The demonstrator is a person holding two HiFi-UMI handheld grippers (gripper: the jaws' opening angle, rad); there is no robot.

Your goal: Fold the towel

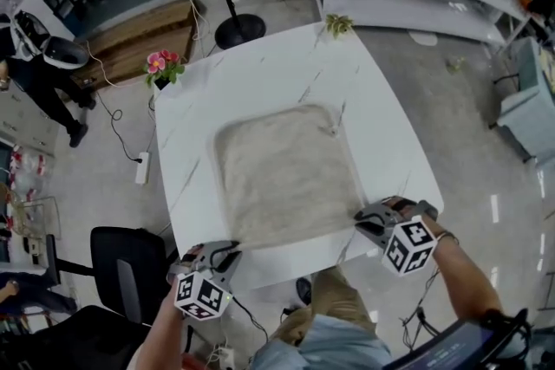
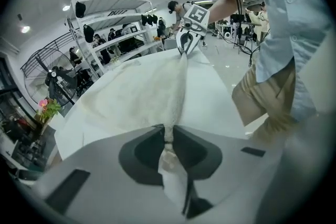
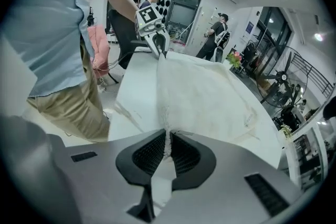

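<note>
Fabric was caught in both tools at the near edge of the white worktop (image 1: 260,69). The left hand-held gripper (image 1: 230,250) had its jaws pressed together on the near-left corner of the towel (image 1: 286,178). The right hand-held gripper (image 1: 362,221) pinched the near-right corner the same way, and each gripper view showed a thin ridge of cloth squeezed between the pads. Both forearms reached in from either side of the person's body, the tools tipped steeply down and pointing away, marker cubes facing up. The near hem ran straight between the two grips, crosswise to the person.

Beyond the jaws the rest of the towel lay flat and spread on the worktop, roughly square, stretching away from both tools toward the far side. Neither hand looked nearer to that far hem than the other. To my eye the fold would turn on carrying the held hem forward, over the cloth, to meet it.

Further off, a pot of pink flowers (image 1: 162,65) stood at the worktop's far-left corner and a small green plant (image 1: 338,24) at its farthest corner.
</note>
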